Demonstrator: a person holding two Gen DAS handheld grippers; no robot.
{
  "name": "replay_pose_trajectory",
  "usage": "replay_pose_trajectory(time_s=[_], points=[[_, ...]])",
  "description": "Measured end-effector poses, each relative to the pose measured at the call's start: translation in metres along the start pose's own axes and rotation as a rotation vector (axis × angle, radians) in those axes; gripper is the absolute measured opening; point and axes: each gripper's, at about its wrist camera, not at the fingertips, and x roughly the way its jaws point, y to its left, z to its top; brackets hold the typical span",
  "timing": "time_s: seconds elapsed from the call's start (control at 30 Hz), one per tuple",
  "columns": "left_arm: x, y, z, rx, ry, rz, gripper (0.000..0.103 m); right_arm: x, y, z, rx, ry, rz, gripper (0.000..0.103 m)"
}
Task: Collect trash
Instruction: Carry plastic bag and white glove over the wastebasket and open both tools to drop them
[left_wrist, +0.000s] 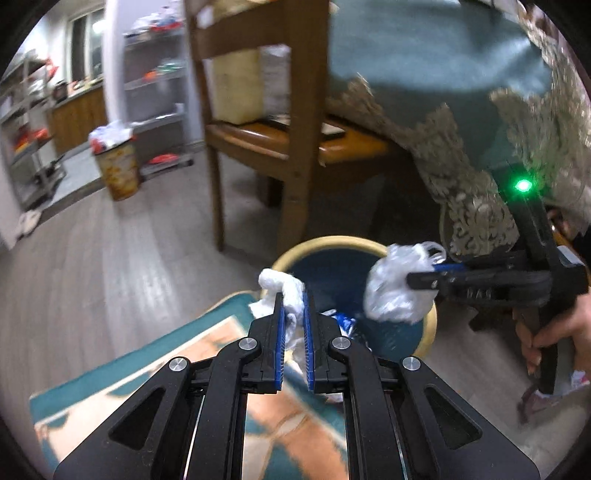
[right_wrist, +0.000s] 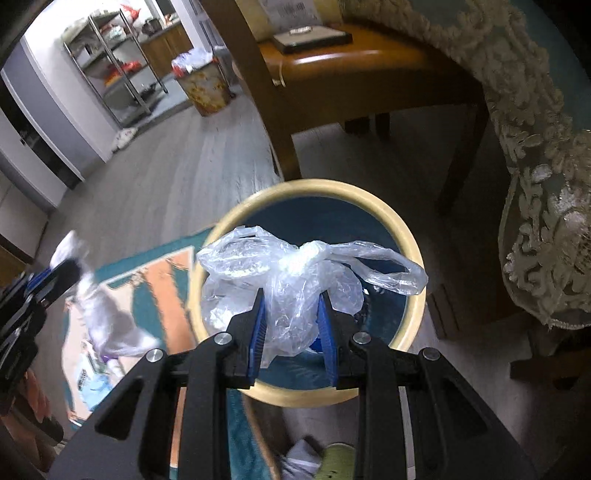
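**Both grippers hold trash over the round bin**

Nearest the right wrist camera, the right gripper (right_wrist: 291, 295) has its blue-padded jaws closed on a knotted clear plastic bag (right_wrist: 295, 273), which bulges out above and to both sides of the pads. The bag hangs directly above the open mouth of the trash bin (right_wrist: 413, 258), a round container with a cream rim and a dark teal inside.

In the left wrist view, the left gripper (left_wrist: 293, 295) pinches a crumpled white tissue (left_wrist: 280, 282) between narrow jaws, at the near-left edge of the same bin (left_wrist: 325, 242). Some blue-and-white wrapper scraps (left_wrist: 343, 321) lie inside the bin. The right gripper (left_wrist: 410, 278) comes in from the right with the plastic bag (left_wrist: 399, 284), held by a hand (left_wrist: 561, 328).

Under and beside the bin lies a teal and orange rug (left_wrist: 207, 350) on grey plank flooring. Just behind stands a wooden chair (left_wrist: 295, 144), next to a table draped with a teal lace-edged cloth (left_wrist: 443, 74). Farther back, a second patterned bin (left_wrist: 118, 166) stuffed with bags stands near metal shelving (left_wrist: 155, 81).
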Motion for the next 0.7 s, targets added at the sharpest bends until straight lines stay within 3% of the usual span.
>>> replay_pose_trajectory(time_s=[0.3,0.7], points=[[0.075,-0.025,-0.006,0.064,0.079,-0.027,0.010,0.023,-0.011,0.002,0.008,0.015,-0.057,0.026],[0.100,-0.026,-0.007,0.067,0.094,-0.046,0.010,0.041,-0.019,0.003,-0.004,0.031,-0.109,0.026]])
